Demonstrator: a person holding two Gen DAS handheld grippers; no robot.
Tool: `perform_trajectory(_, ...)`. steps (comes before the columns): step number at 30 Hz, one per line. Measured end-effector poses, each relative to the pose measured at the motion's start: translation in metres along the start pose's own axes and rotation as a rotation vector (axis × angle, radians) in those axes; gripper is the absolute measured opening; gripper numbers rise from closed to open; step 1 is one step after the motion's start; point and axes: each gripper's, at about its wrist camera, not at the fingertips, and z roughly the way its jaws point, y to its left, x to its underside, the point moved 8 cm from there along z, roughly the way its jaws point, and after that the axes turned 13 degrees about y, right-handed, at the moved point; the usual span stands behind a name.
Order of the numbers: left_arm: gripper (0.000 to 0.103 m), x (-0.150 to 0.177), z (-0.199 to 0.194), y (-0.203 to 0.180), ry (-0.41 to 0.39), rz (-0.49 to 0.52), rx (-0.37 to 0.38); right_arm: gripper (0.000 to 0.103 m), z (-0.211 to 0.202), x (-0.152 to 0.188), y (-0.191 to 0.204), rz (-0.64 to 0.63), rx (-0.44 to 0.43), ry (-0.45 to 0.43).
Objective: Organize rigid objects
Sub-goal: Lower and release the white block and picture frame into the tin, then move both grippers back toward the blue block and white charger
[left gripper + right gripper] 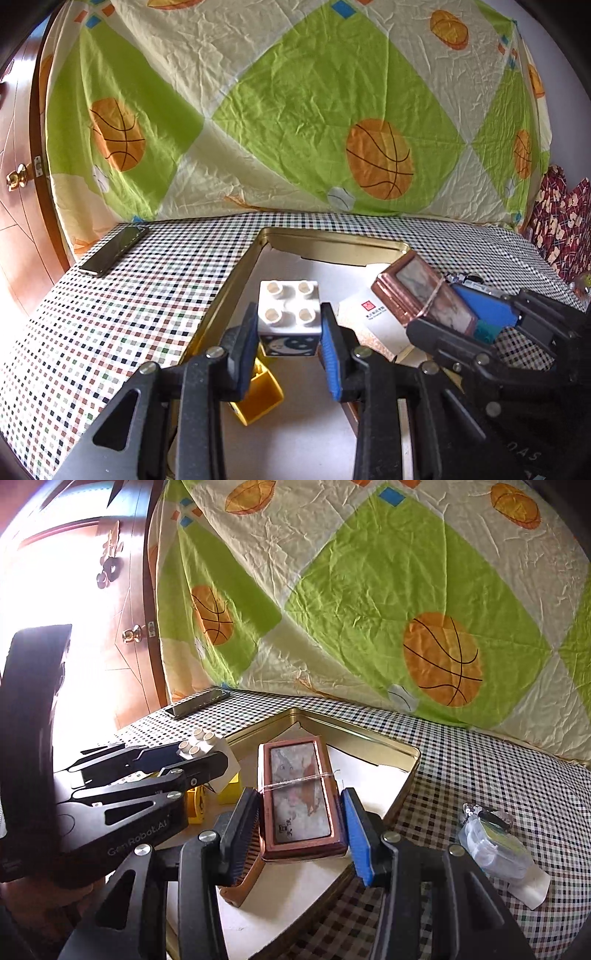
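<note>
My left gripper (290,328) is shut on a white toy brick (289,308) with a moon picture on its side, held above the gold tin tray (236,273). A yellow brick (260,400) lies in the tray below it. My right gripper (301,825) is shut on a brown rectangular box (299,797) tied with string, held over the same tray (391,744). In the left wrist view the box (424,295) and right gripper (491,325) are at the right. In the right wrist view the left gripper (184,757) with the white brick (207,746) is at the left.
A dark phone (114,251) lies at the back left of the checked tablecloth. A clear packet with a white cap (498,849) and a small shiny item (484,812) lie right of the tray. A white card (373,325) lies in the tray. A basketball-print sheet (295,110) hangs behind.
</note>
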Motion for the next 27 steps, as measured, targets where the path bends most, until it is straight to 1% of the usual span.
perform_trajectory(3,0.030,-0.001,0.006,-0.001,0.015,0.015,-0.013,0.049,0.010,-0.003,-0.003,0.001,0.002,0.017)
perform_trajectory(6,0.031,0.000,0.012,-0.001,0.033,0.022,-0.039,0.050,0.020,-0.006,-0.003,0.002,-0.017,0.042)
perform_trajectory(8,0.039,0.000,0.013,0.003,0.036,0.002,-0.050,0.050,0.023,-0.006,-0.004,0.004,-0.020,0.049)
perform_trajectory(10,0.054,0.001,0.012,0.005,0.030,-0.010,-0.052,0.052,0.021,-0.004,-0.008,0.013,-0.021,0.044)
perform_trajectory(11,0.057,0.002,0.010,0.005,0.025,-0.013,-0.055,0.056,0.019,-0.002,-0.011,0.021,-0.023,0.039)
perform_trajectory(12,0.064,0.003,0.007,0.004,0.016,-0.019,-0.055,0.062,0.015,0.000,-0.015,0.029,-0.022,0.030)
perform_trajectory(13,0.070,0.004,0.004,0.003,0.007,-0.026,-0.048,0.064,0.009,0.002,-0.020,0.038,-0.015,0.017)
perform_trajectory(15,0.076,0.005,-0.004,-0.004,-0.011,-0.039,-0.027,0.067,-0.005,0.009,-0.031,0.052,-0.008,-0.005)
perform_trajectory(18,0.077,0.005,-0.017,-0.026,-0.042,-0.034,0.017,0.068,-0.027,0.022,-0.055,0.076,0.015,-0.028)
perform_trajectory(20,0.087,0.005,-0.025,-0.046,-0.060,-0.015,0.041,0.069,-0.043,0.031,-0.078,0.110,0.045,-0.042)
perform_trajectory(21,0.094,0.005,-0.028,-0.057,-0.067,0.000,0.048,0.069,-0.050,0.035,-0.091,0.131,0.058,-0.049)
perform_trajectory(22,0.096,0.005,-0.030,-0.069,-0.075,0.018,0.058,0.070,-0.058,0.039,-0.102,0.149,0.072,-0.055)
perform_trajectory(24,0.096,0.005,-0.032,-0.094,-0.078,0.062,0.075,0.071,-0.071,0.046,-0.128,0.184,0.116,-0.066)
perform_trajectory(27,0.096,0.009,-0.025,-0.129,-0.051,0.123,0.098,0.074,-0.087,0.057,-0.165,0.248,0.190,-0.081)
